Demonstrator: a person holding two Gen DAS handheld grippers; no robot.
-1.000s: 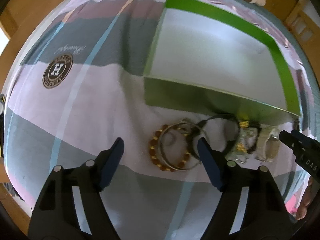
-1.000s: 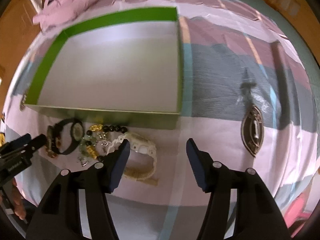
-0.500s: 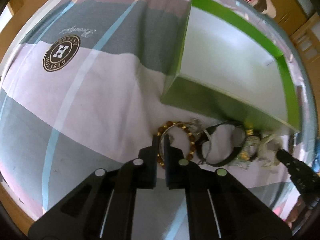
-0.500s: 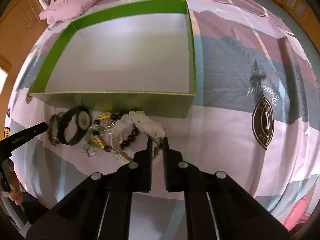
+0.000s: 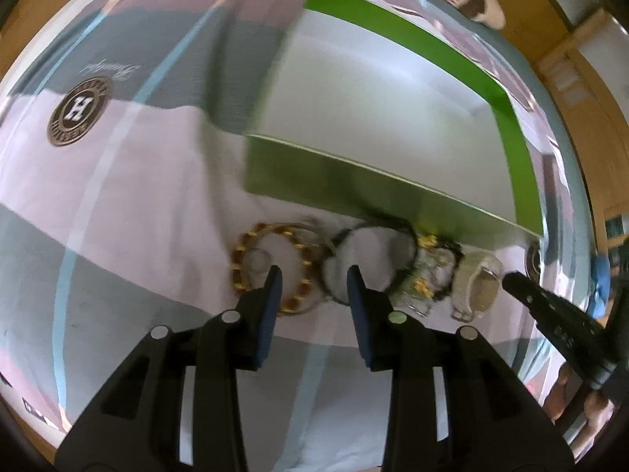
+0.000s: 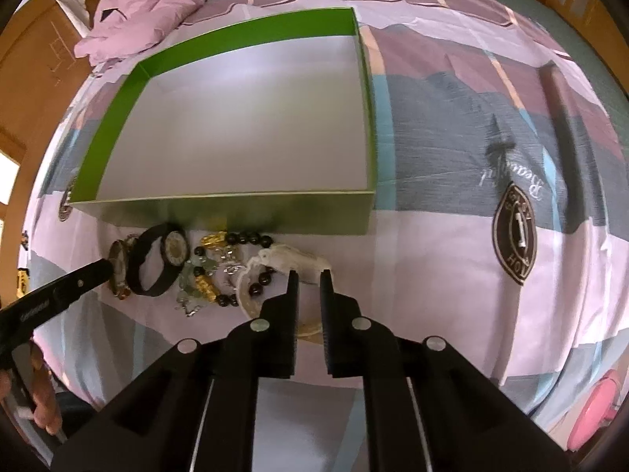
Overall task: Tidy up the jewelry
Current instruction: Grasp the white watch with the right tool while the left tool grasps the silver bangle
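While a shallow green box (image 6: 220, 212) lies open on a patchwork bedspread (image 6: 452, 244), a row of jewelry sits on the bed just in front of the box's near wall, close to that wall. At the left end, the left claw (image 5: 312, 285) stands with its fingers apart over an amber bead bracelet (image 5: 275, 267), one fingertip inside the ring and the other beside a black band watch (image 5: 373, 259); whether either tip touches is unclear through the blur. Next along come a tangle of gold, green and dark beads (image 6: 212, 271) and a cream watch (image 6: 291, 263). The right claw (image 6: 308, 279) has its fingers drawn close, with a narrow gap, at the cream watch's band; the pictures do not settle whether it grips the band. The box interior is bare, its pale floor ringed by bright green walls. To the right of the box and the watch, the bedspread lies open toward a round brown emblem (image 6: 515, 236). A pink quilt (image 6: 145, 11) is bunched beyond the box's far left corner. Wooden furniture borders the bed.
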